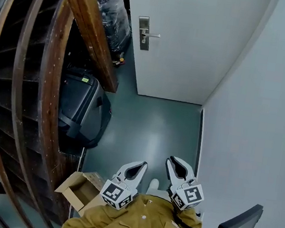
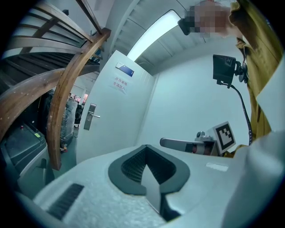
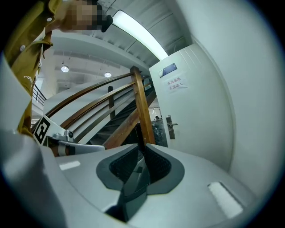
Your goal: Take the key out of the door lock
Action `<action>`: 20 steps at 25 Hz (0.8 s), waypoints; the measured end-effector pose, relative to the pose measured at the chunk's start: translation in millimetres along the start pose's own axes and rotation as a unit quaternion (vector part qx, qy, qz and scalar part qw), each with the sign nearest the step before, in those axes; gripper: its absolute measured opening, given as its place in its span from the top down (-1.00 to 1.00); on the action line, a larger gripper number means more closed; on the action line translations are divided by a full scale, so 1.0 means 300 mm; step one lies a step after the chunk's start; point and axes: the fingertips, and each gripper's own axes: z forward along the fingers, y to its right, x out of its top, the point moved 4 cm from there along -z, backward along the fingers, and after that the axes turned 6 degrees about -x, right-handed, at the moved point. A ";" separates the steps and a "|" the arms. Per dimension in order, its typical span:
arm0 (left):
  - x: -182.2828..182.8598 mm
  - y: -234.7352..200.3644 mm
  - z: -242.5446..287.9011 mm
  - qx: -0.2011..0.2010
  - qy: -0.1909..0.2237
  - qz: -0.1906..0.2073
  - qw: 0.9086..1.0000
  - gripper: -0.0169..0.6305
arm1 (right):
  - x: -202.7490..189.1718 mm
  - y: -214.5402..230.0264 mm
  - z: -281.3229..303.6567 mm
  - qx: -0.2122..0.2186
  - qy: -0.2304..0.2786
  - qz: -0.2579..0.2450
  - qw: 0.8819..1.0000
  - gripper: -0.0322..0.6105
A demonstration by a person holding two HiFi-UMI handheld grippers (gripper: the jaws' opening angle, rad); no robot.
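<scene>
Hovering over the floor's (image 1: 145,132) near edge | left gripper (image 1: 139,165): jaws together, empty | right gripper (image 1: 174,163): jaws together, empty | door lock (image 1: 143,32): on white door (image 1: 193,49) at floor's far edge, well apart from both | key: too small to make out
</scene>
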 end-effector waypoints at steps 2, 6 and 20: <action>0.017 0.013 0.040 -0.001 0.000 0.006 1.000 0.95 | 0.009 0.051 -0.004 -0.005 0.001 -0.001 1.000 0.71; 0.033 -0.014 0.082 0.026 0.003 0.005 1.000 0.95 | 0.014 0.124 0.032 -0.003 -0.005 -0.004 1.000 0.83; 0.204 -0.589 0.410 0.054 0.023 -0.002 0.998 0.95 | 0.056 0.362 0.679 0.039 -0.020 0.006 0.999 0.89</action>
